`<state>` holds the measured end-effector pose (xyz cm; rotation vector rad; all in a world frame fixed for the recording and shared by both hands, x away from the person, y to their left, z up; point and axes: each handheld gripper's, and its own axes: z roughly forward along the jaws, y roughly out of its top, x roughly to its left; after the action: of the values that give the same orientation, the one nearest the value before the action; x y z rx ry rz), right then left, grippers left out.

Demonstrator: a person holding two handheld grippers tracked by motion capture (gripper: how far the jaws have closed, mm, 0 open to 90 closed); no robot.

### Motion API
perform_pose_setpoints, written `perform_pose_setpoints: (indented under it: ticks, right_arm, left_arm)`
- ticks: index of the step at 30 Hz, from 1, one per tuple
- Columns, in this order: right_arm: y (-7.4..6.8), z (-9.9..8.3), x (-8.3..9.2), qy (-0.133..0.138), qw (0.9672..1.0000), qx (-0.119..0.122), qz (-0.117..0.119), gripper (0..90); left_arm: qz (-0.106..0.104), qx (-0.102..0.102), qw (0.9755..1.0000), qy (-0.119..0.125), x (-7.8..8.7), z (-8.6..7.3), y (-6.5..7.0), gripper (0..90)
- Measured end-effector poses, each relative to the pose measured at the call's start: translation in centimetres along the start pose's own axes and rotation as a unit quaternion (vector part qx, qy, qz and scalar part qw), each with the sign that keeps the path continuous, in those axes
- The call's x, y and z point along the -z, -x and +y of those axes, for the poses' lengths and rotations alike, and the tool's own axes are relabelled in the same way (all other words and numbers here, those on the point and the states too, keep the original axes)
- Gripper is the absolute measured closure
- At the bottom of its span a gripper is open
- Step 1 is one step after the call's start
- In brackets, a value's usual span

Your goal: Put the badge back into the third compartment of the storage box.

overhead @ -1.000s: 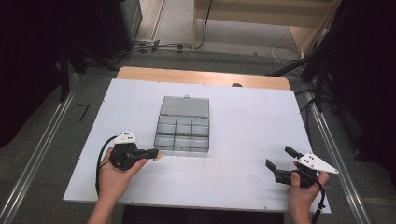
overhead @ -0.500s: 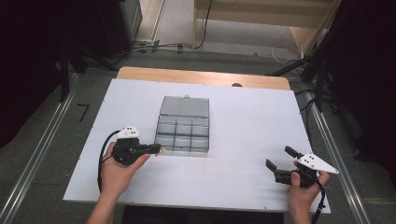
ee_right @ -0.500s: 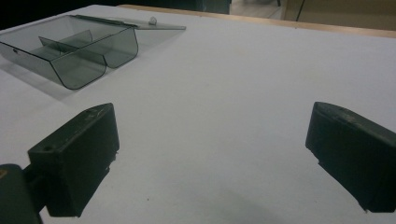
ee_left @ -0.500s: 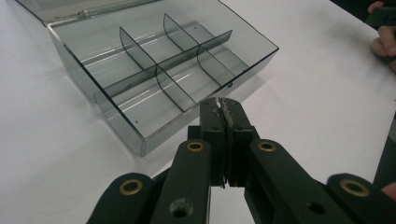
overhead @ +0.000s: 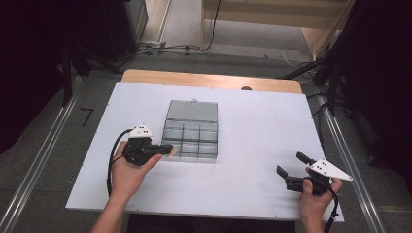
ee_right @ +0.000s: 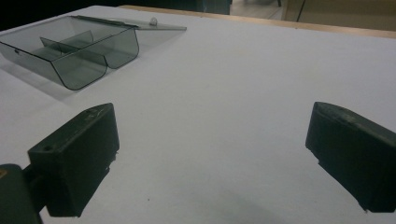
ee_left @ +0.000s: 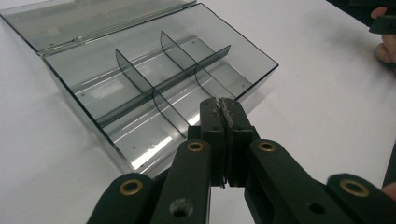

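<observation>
A clear grey compartment box (overhead: 190, 136) lies open at the middle of the white table (overhead: 262, 121), its lid (overhead: 190, 109) folded flat behind it. Every compartment I can see is empty (ee_left: 140, 79). My left gripper (overhead: 167, 151) is shut, its tips (ee_left: 225, 105) at the box's front-left corner, just over the near wall. A thin pale sliver shows in the seam between the jaws; what it is I cannot tell. My right gripper (overhead: 289, 165) stands open near the table's front right, nothing between its fingers (ee_right: 77, 156). The box (ee_right: 84, 51) lies far off to its left.
A wooden strip (overhead: 209, 80) edges the table's far side. Metal rails (overhead: 43, 155) run along the floor on both sides, and cables (overhead: 160, 47) lie beyond the table. The other hand (ee_left: 385, 32) peeks in at the top right of the left gripper view.
My left gripper has slid right, bringing its shut tips up to the box's front-left corner. The right gripper has stayed put.
</observation>
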<state>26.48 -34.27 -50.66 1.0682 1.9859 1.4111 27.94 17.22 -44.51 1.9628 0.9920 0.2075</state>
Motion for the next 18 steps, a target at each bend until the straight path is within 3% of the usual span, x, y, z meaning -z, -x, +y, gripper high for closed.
perform_pose_setpoints:
  ticks: [18]
  right_arm:
    - [0.0, 0.0, 0.0, 0.001, 1.0000, -0.002, 0.001, 1.2]
  left_arm:
    - [-0.005, 0.000, 1.0000, -0.001, -1.3, 1.4, -0.1, 90.0]
